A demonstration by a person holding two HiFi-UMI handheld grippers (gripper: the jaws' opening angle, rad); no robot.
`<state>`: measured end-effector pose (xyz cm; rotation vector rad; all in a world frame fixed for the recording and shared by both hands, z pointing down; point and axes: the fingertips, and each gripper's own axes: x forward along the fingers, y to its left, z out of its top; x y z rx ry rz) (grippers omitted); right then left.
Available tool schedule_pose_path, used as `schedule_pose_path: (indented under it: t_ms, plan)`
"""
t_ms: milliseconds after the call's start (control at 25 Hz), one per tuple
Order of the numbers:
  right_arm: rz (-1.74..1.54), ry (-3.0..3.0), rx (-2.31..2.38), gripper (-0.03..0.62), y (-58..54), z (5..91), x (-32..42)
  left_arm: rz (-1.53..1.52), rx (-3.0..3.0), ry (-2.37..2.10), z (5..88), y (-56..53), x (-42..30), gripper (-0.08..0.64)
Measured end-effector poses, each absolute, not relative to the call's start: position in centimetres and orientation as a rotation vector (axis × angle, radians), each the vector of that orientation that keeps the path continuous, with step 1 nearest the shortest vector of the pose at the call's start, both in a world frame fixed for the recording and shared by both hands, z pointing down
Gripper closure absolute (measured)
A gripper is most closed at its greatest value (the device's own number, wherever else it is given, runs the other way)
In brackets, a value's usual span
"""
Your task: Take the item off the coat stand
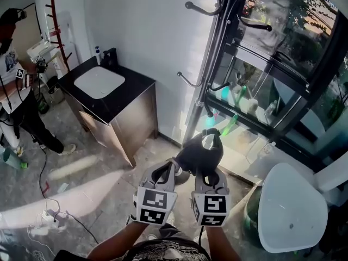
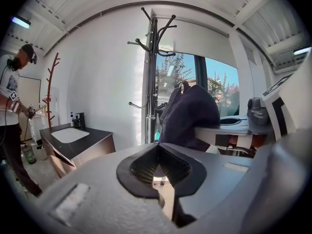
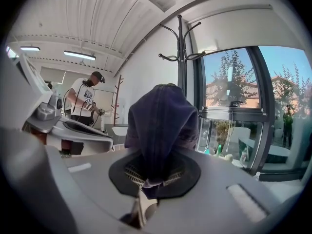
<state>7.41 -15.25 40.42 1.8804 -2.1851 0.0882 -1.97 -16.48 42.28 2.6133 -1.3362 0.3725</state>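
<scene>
Left gripper (image 2: 158, 172): jaws closed together, nothing between them; in front of the stand (image 3: 182, 67), beside its partner. Right gripper (image 3: 146, 179): jaws pinched shut on the edge of the cap (image 3: 161, 126). Each gripper carries a marker cube (image 1: 156, 205) printed with black-and-white square codes, no words. Cap: dark navy cloth, soft and creased, seamed, standing up from the right jaws; it is off the hooks, held in front of the stand and low by its foot; no label readable. White stool (image 1: 291, 208): right of the stand. Stand: black pole with curved hooks. Window (image 1: 283, 64): just behind the stand. Cabinet (image 1: 117, 107): dark top, white sink (image 1: 99, 82), left of the stand. Person (image 1: 13, 91): far left, shirt print too small to read.
</scene>
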Motion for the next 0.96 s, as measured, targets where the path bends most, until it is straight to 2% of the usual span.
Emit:
schedule_pose_path:
  t_ms: [960]
  plan:
    - [0.079,-2.201,1.88,0.574,-9.0,40.2,5.2,0.363,2.635,-1.35,41.5,-10.5,-4.1,0.56]
